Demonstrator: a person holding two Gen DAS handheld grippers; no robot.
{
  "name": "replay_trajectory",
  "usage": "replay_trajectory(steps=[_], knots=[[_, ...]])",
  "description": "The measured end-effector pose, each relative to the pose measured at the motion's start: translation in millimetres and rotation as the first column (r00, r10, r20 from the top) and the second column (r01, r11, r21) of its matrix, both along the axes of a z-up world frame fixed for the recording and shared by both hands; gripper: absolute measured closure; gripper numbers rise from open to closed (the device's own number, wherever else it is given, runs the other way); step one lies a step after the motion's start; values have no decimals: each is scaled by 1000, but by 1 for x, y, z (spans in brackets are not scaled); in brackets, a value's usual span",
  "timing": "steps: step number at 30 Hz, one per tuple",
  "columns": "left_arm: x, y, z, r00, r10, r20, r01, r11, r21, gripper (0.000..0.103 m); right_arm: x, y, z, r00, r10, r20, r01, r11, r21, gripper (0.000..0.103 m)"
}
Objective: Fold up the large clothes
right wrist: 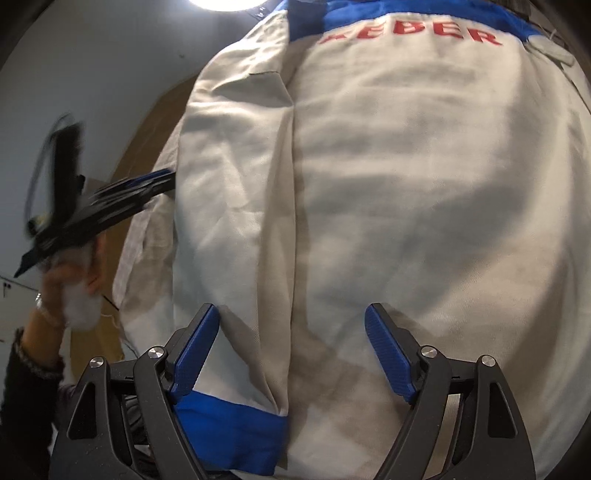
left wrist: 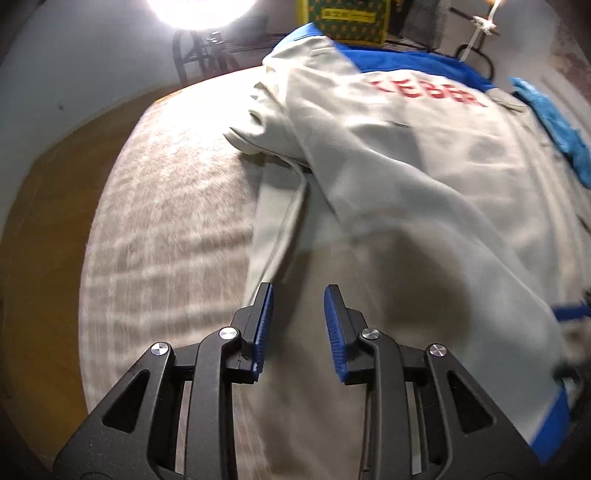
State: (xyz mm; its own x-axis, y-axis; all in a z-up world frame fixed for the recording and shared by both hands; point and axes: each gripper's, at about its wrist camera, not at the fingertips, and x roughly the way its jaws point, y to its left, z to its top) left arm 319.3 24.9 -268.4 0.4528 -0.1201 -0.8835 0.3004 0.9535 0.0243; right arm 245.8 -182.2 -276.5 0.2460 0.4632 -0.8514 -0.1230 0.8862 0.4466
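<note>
A large cream jacket (left wrist: 406,166) with a blue yoke and red letters lies back-up on the table. In the left wrist view my left gripper (left wrist: 300,291) stands open just above the jacket's lower left part, nothing between its blue pads. The right wrist view shows the same jacket (right wrist: 424,184), with its left sleeve (right wrist: 236,184) folded along the body and the blue cuff (right wrist: 229,424) nearest me. My right gripper (right wrist: 291,310) hovers wide open over the sleeve's inner edge near the hem. The left gripper (right wrist: 166,179) shows blurred at the jacket's left edge, held by a person's hand (right wrist: 74,280).
A beige patterned cover (left wrist: 166,221) lies under the jacket, with a brown table edge (left wrist: 37,258) to the left. At the back stand a bright lamp (left wrist: 199,11), a dark metal frame (left wrist: 199,51) and a green box (left wrist: 347,18). A blue cloth (left wrist: 554,122) lies at the far right.
</note>
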Motion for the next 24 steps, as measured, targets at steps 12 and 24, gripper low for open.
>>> replay_trajectory(steps=[12, 24], knots=[[67, 68, -12, 921, 389, 10, -387, 919, -77, 96, 2, -37, 20, 995, -79, -55, 92, 946, 310, 100], [-38, 82, 41, 977, 185, -109, -213, 894, -394, 68, -24, -38, 26, 1000, 2, 11, -3, 992, 123, 42]])
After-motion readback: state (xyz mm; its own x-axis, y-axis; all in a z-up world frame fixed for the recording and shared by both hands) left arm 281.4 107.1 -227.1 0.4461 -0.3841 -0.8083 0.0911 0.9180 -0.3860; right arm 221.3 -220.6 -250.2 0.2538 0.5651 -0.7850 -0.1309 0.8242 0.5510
